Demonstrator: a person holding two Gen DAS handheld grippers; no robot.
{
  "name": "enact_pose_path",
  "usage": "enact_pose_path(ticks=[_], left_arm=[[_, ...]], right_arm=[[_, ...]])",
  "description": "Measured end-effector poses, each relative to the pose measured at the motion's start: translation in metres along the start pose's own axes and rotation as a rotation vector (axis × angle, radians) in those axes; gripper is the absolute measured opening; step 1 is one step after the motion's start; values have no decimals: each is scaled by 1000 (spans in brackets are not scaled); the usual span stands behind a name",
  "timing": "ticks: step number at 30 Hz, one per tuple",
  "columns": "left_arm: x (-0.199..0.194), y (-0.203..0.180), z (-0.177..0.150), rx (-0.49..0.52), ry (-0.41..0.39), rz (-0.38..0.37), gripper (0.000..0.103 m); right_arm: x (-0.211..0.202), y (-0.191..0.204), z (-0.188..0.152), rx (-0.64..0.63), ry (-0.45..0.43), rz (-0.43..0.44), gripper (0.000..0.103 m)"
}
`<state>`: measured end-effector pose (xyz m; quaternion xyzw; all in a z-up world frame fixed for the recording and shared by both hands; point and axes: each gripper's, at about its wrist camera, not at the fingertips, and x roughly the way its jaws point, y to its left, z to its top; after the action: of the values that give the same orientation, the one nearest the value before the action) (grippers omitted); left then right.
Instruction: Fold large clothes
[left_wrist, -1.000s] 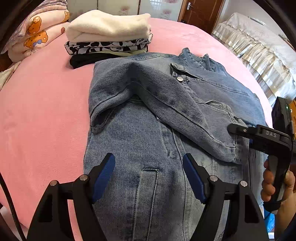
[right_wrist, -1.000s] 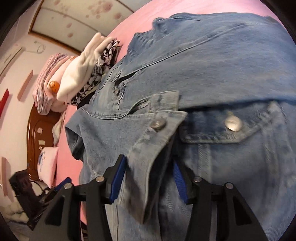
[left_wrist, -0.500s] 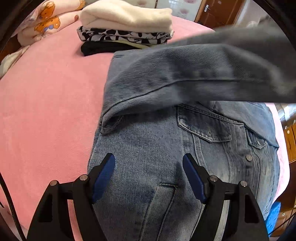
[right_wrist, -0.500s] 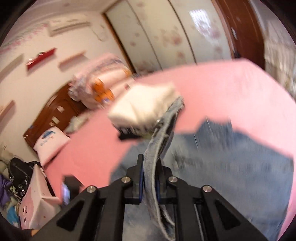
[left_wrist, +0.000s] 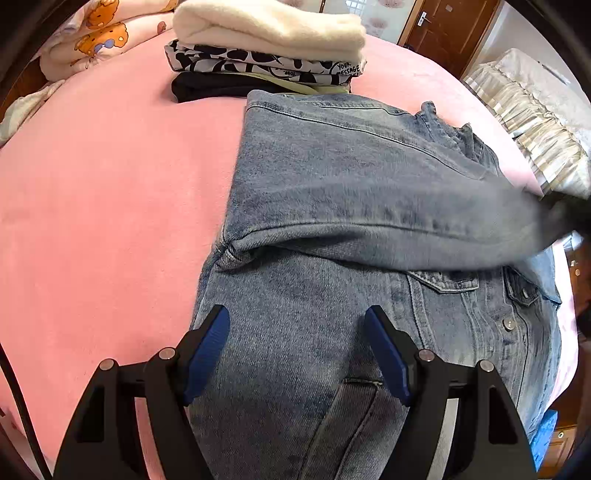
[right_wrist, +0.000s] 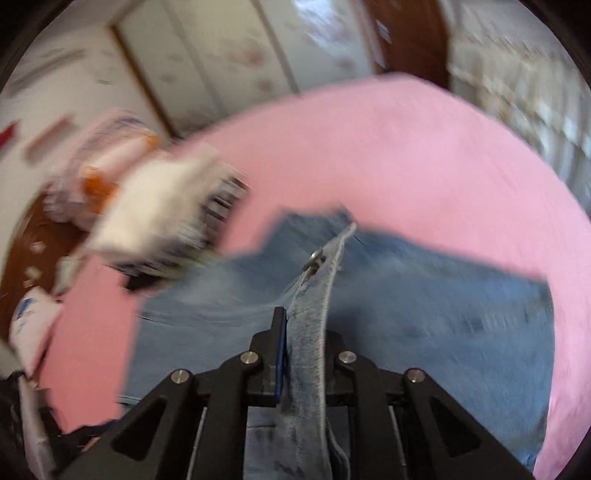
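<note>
A blue denim jacket (left_wrist: 332, 302) lies spread on the pink bed (left_wrist: 110, 192). One sleeve (left_wrist: 369, 206) stretches across its chest toward the right, blurred at its far end. My left gripper (left_wrist: 297, 354) hovers open over the jacket's lower body, nothing between its blue pads. In the right wrist view my right gripper (right_wrist: 304, 328) holds the buttoned sleeve cuff (right_wrist: 321, 280) upright between its pads, lifted above the jacket (right_wrist: 443, 325). Its jaws are opening slightly with the cuff still pinched between them.
A stack of folded clothes (left_wrist: 266, 40), cream on top, sits at the bed's far side just behind the jacket's shoulder. Cartoon-print bedding (left_wrist: 96, 40) lies far left. A frilled cover (left_wrist: 535, 122) is at the right. A wooden door (left_wrist: 443, 29) and wardrobe doors (right_wrist: 240, 59) stand behind.
My right gripper shut on the sleeve cuff, lifted it and pulled the sleeve off the jacket's front toward the right. The left gripper shifted slightly forward and lower, still open.
</note>
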<state>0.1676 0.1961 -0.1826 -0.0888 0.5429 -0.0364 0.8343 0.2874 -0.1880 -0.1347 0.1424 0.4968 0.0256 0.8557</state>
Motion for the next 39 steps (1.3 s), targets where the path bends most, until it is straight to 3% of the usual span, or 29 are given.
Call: enact_pose_path(ticks=[2,5,7,10,17,18,19,20,21,23,28,30,31,33,39], left_arm=[[-2,2,3,-2,-4,-23,74],[-8,8,14,-6,-20,-72,74],[-12,14,24,-23,-32,-104,74],[-10,26,41,-71,-24,-150,75],[27,52,54,-177,59,-130,75],[34,53,54,-177,78,-108,74],[38,53,53,-174,87,-87,72],[42,52,52,-170,88,-73,70],[44,51,52,-159,83,-56,69],[49,47,50,-144,81,-31,69],[50,31,54,-64,82,44,69],[45,29,61,-40,75,15,69],[43,27,65,-35,71,0,69],[40,27,79,-29,55,-20,69],[69,25,134,-33,40,-36,70]], right_arm=[[37,-27,-17,72,133,-16,19],[26,-42,-26,152,84,61,31],[16,-42,-29,155,48,85,53],[6,-37,-33,115,41,134,59],[23,-31,-52,34,92,79,60],[20,-29,-56,-2,83,58,53],[18,-25,-60,-39,82,27,22],[15,-20,-62,-64,86,38,13],[8,-18,-63,-65,61,40,11],[-3,-17,-64,-90,8,16,10],[16,-19,-68,-109,65,-20,15],[13,-21,-59,-84,81,10,20],[12,-24,-56,-66,82,32,31],[8,-36,-47,-13,59,73,44],[35,-54,-14,73,60,151,44]])
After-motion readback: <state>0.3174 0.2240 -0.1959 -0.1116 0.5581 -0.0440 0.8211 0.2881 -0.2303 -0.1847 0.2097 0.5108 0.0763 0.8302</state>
